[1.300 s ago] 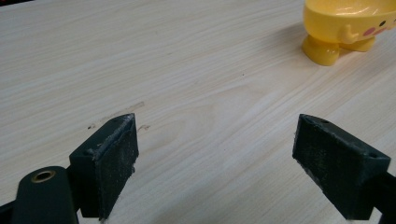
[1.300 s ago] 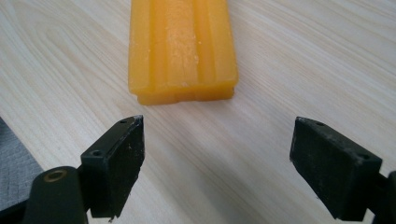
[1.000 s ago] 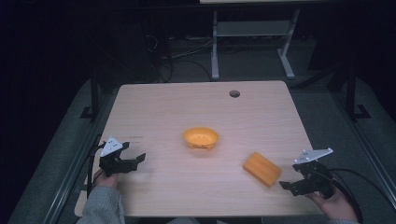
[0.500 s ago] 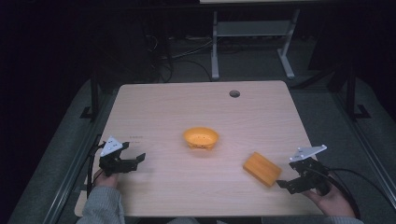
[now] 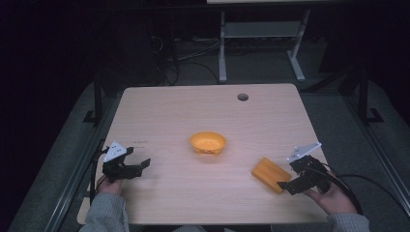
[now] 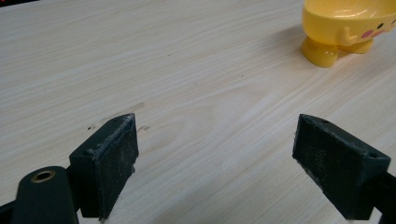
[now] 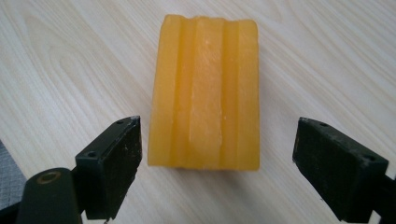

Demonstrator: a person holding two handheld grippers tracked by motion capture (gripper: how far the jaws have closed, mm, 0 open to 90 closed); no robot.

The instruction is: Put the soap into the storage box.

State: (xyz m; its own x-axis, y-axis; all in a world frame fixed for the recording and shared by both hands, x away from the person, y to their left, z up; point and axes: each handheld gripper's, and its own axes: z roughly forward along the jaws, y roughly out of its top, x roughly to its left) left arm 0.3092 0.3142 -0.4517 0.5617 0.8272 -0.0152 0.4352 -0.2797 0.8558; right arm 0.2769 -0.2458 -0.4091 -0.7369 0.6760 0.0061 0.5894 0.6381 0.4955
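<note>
- We see a dim room with a dark floor, cables and a pale metal stand (image 5: 261,43) beyond the far edge; the light falls mostly on the work surface.
- The wooden table (image 5: 159,116) has a pale grain and a round cable hole (image 5: 242,97) near its far edge (bare wood takes up most of it, so each hand has room to move).
- The yellow bowl (image 5: 208,143) stands near the middle on small feet, with a cartoon cheek mark and tiny arm visible in the left gripper view (image 6: 348,25). We judge it the likely destination, since it sits upright and open between the two hands.
- The orange ridged block (image 5: 270,174) lies flat on the table near the front right, well apart from the bowl; in the right gripper view (image 7: 204,91) its long grooves run away from the camera.
- The right gripper (image 5: 286,184) is at the block's near end, jaws spread wide and lined up either side of it, touching nothing; we read this as alignment for a grasp across the narrow width.
- The left gripper (image 5: 144,166) rests low at the front left, jaws likewise spread over bare wood, seemingly waiting.
</note>
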